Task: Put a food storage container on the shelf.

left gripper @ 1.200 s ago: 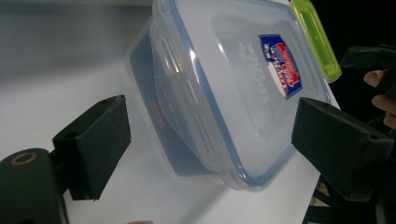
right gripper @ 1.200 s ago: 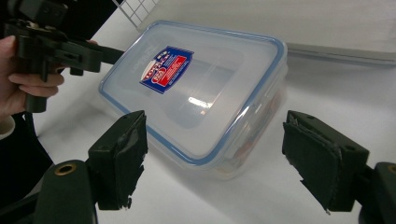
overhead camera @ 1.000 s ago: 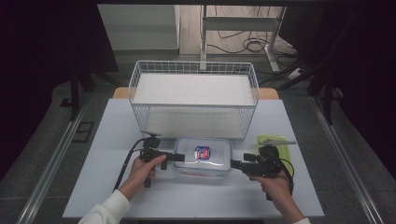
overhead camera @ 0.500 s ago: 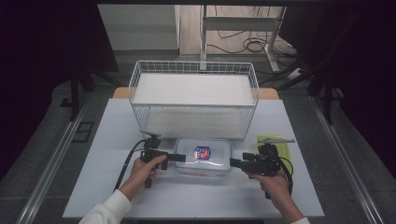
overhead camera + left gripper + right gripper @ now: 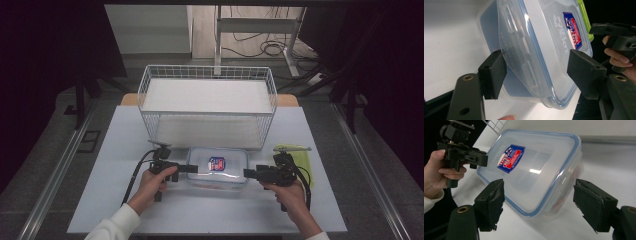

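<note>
Both my grippers have crept in toward the lidded container (image 5: 218, 166) on the table (image 5: 120, 145). Left gripper (image 5: 192, 168) gapes around its end; right gripper (image 5: 248, 173) likewise, neither clamped. Gripping and lifting, perhaps into the wire basket (image 5: 207, 105), remain.

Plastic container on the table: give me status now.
Left gripper open, jaws straddling one end. Right gripper open at the other end. Lidded plastic container flat on white table, ungripped. Wire basket just behind; green item at right.
</note>
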{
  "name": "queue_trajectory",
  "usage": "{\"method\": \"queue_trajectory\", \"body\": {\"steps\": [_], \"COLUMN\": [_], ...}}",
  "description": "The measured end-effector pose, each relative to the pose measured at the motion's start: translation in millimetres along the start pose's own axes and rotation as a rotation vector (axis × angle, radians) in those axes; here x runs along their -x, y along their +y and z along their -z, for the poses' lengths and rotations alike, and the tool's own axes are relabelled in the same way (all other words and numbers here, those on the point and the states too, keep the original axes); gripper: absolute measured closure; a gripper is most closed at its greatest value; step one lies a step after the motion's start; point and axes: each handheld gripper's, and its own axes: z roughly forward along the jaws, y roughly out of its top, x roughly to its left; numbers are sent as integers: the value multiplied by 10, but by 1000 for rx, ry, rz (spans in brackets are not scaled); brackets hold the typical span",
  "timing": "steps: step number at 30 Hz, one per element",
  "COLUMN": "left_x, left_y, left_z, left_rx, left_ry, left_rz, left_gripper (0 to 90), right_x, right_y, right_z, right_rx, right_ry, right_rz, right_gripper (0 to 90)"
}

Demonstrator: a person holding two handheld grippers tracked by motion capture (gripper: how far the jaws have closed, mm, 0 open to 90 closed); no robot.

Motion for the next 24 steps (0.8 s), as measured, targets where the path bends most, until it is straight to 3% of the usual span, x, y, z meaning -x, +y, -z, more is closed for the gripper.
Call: {"method": "queue_trajectory", "body": {"steps": [6, 13, 15, 24], "left_x": [-3, -4, -4, -5], "left_y": [-1, -2, -3, -7], "left_z": [-1, -2, -3, -4], "left_rx": [1, 4, 4, 8], "left_ry": [-2, -3, -2, -3], "left_rz": [-6, -7, -8, -10], "left_gripper": [327, 327, 327, 326], "right_x": [40, 135, 147, 177], "right_y": [22, 65, 75, 111], "right_z": [-94, -240, -279, -438], "right_rx": [-35, -85, -88, -119], "right_ry": [-10, -16, -39, -24], "right_rz": [-50, -141, -145, -185], "right_gripper": [231, 200, 200, 202]}}
